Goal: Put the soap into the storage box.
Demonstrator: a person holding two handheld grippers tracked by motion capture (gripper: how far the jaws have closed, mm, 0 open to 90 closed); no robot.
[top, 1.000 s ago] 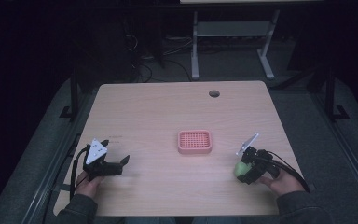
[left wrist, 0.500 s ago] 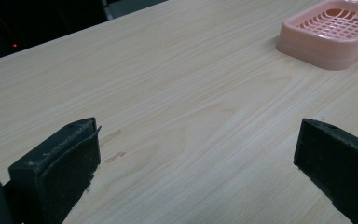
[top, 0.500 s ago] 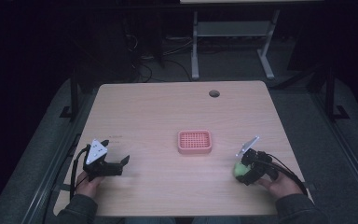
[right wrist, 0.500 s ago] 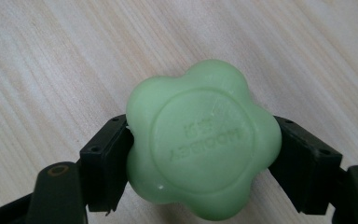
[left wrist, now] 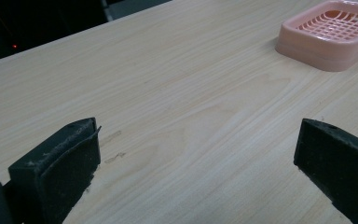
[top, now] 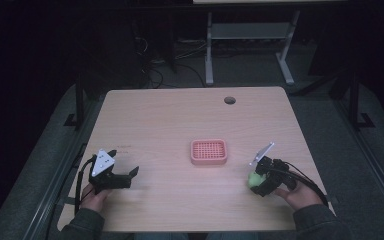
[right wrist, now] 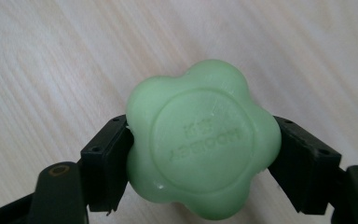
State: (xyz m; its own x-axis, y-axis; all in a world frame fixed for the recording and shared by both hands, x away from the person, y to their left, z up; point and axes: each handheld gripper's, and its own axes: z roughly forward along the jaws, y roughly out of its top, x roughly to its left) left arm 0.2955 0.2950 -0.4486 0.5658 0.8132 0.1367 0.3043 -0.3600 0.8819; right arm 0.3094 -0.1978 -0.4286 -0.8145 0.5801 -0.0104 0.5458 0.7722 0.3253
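The right tool (top: 258, 180) sat near the bench's (top: 180, 120) edge at about four o'clock, held in the person's right hand (top: 295, 194). It was clamped on a green soap (top: 254, 179). In the right gripper view the soap (right wrist: 203, 144) showed as a flower-shaped bar with rounded lobes, its broad face turned toward the camera and pressed at nine and three o'clock by the two black jaws. Raised lettering crossed that face, too soft to read. Whether the soap rested on the wood or hung just above it could not be told from these views.

The pink tray (top: 208, 151), a slotted dish with a grid floor, lay around the middle of the bench, at roughly ten o'clock from the soap and apart from it.

The left tool (top: 125, 176) sat at about eight o'clock on the bench, in the left hand (top: 94, 196), with its grey plate on top. Its jaws stood wide apart with bare wood between them. In the left gripper view the pink tray (left wrist: 335, 37) lay at about one o'clock, well beyond the jaws.
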